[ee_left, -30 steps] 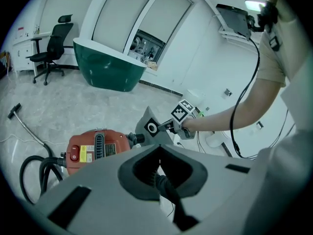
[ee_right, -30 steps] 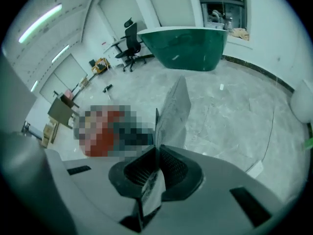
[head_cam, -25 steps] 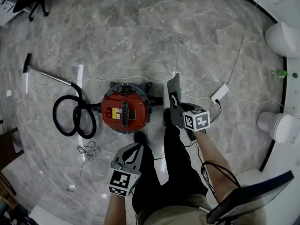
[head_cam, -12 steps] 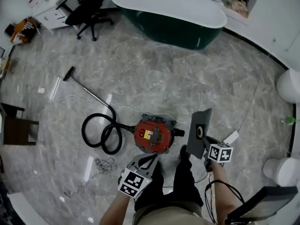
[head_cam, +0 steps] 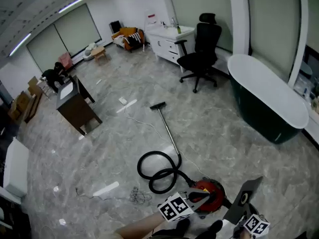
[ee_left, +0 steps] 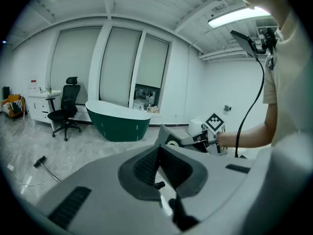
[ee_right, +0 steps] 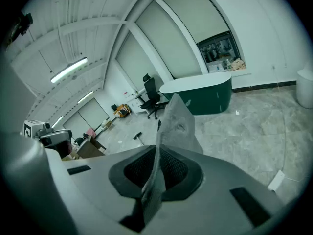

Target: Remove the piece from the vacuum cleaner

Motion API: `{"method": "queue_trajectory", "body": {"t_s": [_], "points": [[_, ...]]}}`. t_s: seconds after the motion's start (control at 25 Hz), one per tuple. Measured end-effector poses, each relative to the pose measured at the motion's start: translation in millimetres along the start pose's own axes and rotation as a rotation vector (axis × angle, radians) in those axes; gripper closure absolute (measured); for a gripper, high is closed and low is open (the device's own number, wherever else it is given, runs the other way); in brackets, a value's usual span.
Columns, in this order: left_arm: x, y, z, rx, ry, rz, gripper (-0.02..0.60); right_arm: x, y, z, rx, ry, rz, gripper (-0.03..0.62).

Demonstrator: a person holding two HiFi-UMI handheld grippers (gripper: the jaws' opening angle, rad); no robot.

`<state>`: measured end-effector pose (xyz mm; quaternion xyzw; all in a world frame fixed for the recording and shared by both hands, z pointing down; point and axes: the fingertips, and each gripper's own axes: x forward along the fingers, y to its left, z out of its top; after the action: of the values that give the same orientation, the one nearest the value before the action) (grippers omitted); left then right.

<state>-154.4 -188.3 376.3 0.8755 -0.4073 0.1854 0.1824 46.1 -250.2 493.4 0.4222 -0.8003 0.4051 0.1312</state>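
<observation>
Within the last second the head view has tilted up from straight down, so the vacuum (head_cam: 209,192) now sits at the bottom edge. The piece (ee_right: 178,119) (a flat grey panel) stays clear of it, clamped edge-on in the right gripper (ee_right: 156,168) just beside the machine. The left gripper (ee_left: 159,161) has its jaws together on nothing, and the removal looks done.

Bright, even light from long white ceiling strip lamps (ee_left: 239,15); pale glare patches on glossy grey marble floor (head_cam: 209,128). Strong fisheye bend, black corners in gripper views.
</observation>
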Motion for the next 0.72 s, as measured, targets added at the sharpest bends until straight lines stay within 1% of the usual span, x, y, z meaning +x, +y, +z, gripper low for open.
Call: {"method": "queue_trajectory", "body": {"t_s": [0.12, 0.24, 0.36, 0.48, 0.6, 0.72], "points": [[-39.5, 2.1, 4.5, 0.013, -0.041, 0.037, 0.578, -0.7, 40.4, -3.4, -0.032, -0.012, 0.057, 0.566], [-74.6, 6.3, 7.8, 0.03, -0.069, 0.06, 0.578, 3.1, 69.6, -5.5, -0.077, -0.012, 0.11, 0.566], [-110.2, 21.8, 9.4, 0.03, -0.105, 0.113, 0.578, 8.0, 95.5, -7.0, -0.126, -0.009, 0.163, 0.566], [-137.7, 30.7, 2.1, -0.006, -0.139, 0.144, 0.578, 12.5, 121.8, -8.4, -0.175, -0.006, 0.215, 0.566], [-158.8, 29.4, -13.1, -0.06, -0.155, 0.142, 0.578, 16.1, 149.1, -10.0, -0.222, -0.005, 0.267, 0.566], [-166.9, 24.9, -24.7, -0.096, -0.16, 0.139, 0.578, 19.2, 177.1, -11.7, -0.269, -0.005, 0.319, 0.566]]}}
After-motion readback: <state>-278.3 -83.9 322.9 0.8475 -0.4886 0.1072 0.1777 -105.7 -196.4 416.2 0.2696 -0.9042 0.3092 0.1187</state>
